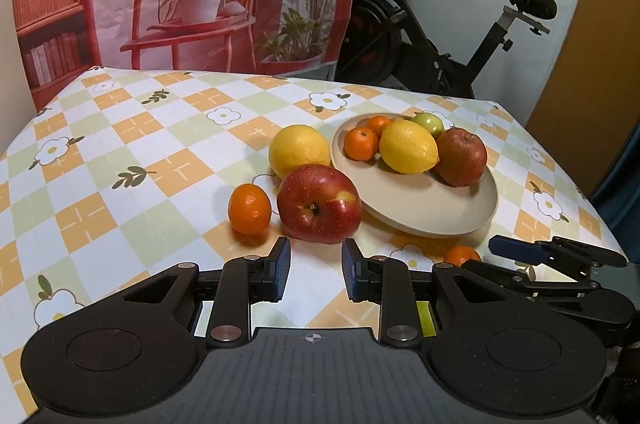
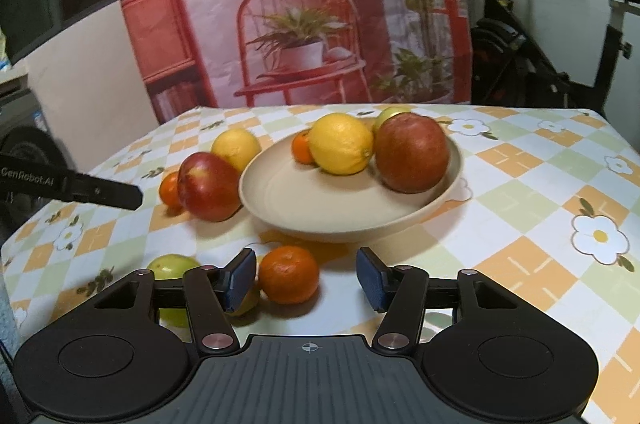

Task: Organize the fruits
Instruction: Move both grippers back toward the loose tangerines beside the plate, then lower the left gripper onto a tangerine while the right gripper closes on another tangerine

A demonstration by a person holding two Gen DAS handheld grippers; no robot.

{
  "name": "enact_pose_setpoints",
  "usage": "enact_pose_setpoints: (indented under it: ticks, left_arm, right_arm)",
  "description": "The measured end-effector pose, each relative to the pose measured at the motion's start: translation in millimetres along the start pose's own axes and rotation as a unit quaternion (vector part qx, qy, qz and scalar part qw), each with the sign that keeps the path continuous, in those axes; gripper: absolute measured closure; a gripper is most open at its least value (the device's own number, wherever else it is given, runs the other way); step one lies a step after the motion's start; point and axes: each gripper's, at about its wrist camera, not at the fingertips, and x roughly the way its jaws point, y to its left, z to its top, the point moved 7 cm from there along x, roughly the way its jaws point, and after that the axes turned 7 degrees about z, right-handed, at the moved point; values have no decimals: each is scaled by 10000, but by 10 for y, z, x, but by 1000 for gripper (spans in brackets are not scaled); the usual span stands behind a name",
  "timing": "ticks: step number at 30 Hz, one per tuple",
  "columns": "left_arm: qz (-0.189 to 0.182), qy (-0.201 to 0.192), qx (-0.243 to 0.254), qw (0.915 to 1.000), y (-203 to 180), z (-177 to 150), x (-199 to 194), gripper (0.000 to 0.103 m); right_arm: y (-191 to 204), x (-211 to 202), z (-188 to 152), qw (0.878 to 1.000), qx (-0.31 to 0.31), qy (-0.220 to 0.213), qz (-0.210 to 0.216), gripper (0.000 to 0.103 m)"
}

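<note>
While both claws gape empty, red apple [image 1: 318, 203] glossy, yellow-blushed, beside beige plate [image 1: 452, 216].

Soft, even indoor light falls from above, leaving faint shadows under the shallow beige ceramic plate [image 1: 472, 212] and a pale sheen on the glossy red apple [image 1: 319, 203]. Fisheye bending curves the checkered floral tabletop [image 2: 520, 183] edges; the right wrist view looks slightly blurred.

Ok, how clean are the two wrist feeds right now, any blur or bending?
Left wrist: sharp; red apple crisp, table edge bowed by fisheye. Right wrist: softer, plate and dark red apple slightly smeared; mandarin clearer.
</note>
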Motion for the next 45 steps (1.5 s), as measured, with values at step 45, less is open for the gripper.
enact_pose_setpoints:
  ticks: [45]
  left_arm:
    - [228, 100, -292, 9993, 118, -29, 63, 73]
  right_arm:
    - [-124, 29, -25, 9972, 540, 129, 507, 71]
